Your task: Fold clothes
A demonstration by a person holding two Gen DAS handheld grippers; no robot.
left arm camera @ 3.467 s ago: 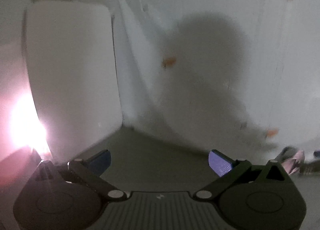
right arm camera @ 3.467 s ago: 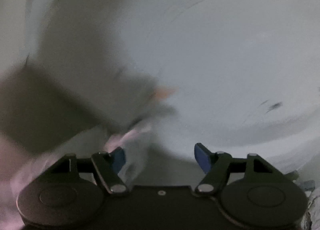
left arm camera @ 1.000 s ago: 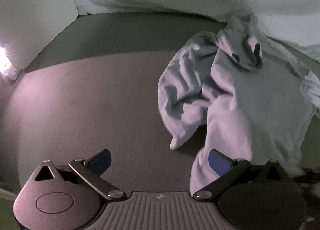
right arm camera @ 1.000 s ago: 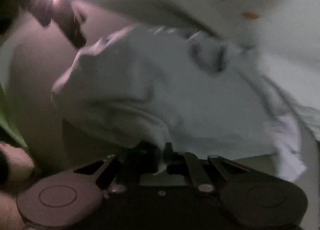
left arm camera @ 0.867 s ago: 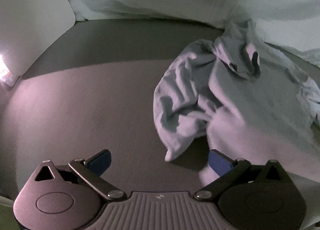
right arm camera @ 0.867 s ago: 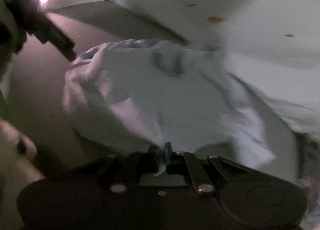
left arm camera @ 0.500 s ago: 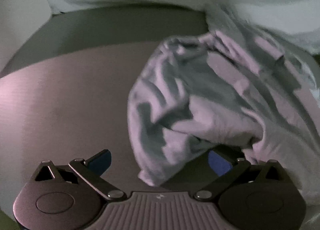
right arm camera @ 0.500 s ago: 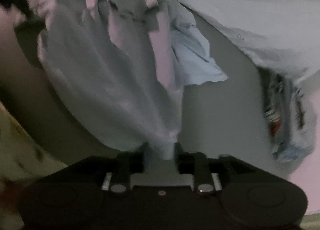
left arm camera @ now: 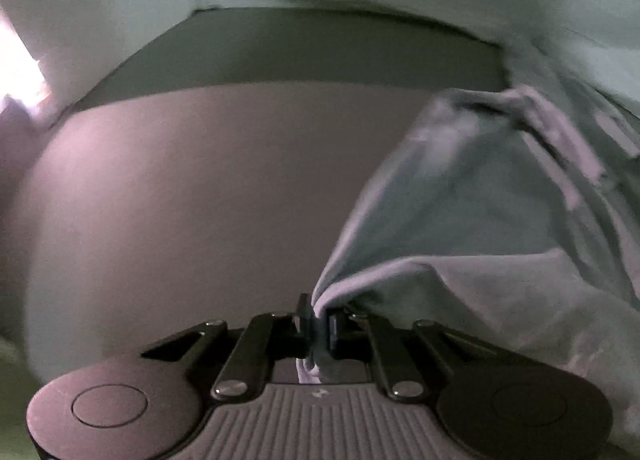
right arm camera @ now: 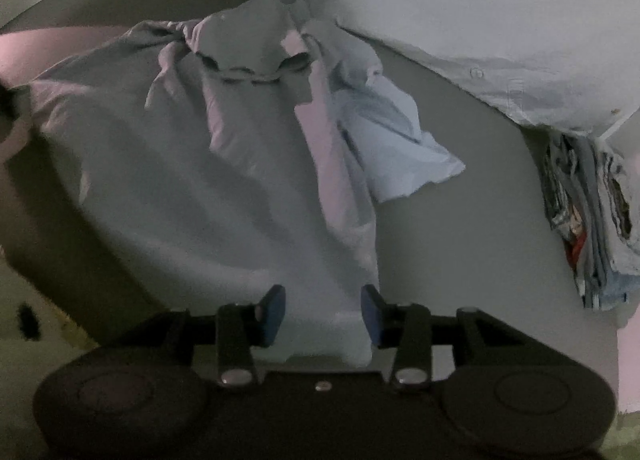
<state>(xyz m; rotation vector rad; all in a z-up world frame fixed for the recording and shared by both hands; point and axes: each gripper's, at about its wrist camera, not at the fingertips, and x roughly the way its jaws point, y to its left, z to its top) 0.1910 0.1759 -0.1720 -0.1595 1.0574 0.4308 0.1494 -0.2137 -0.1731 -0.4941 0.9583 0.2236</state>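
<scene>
A pale grey garment [right arm camera: 180,164] lies crumpled on the grey mat [left arm camera: 192,200], its neck opening toward the far side. My left gripper [left arm camera: 318,324] is shut on a pinched corner of the garment [left arm camera: 480,212], and the cloth fans up and to the right from the jaws. In the right wrist view my right gripper [right arm camera: 322,314] is open, its blue pads [right arm camera: 272,314] apart. The garment's near edge lies between the pads and they do not press on it.
A light blue cloth [right arm camera: 400,140] lies against the garment's right side. White bedding with small prints [right arm camera: 500,20] runs along the back. A stack of folded clothes [right arm camera: 588,220] sits at the right. A bright light [left arm camera: 20,76] glares at the left.
My left gripper went from wide open to shut on the garment's corner and dropped toward it. My right gripper, earlier shut on the cloth, has opened after swinging across, and the garment lies more spread.
</scene>
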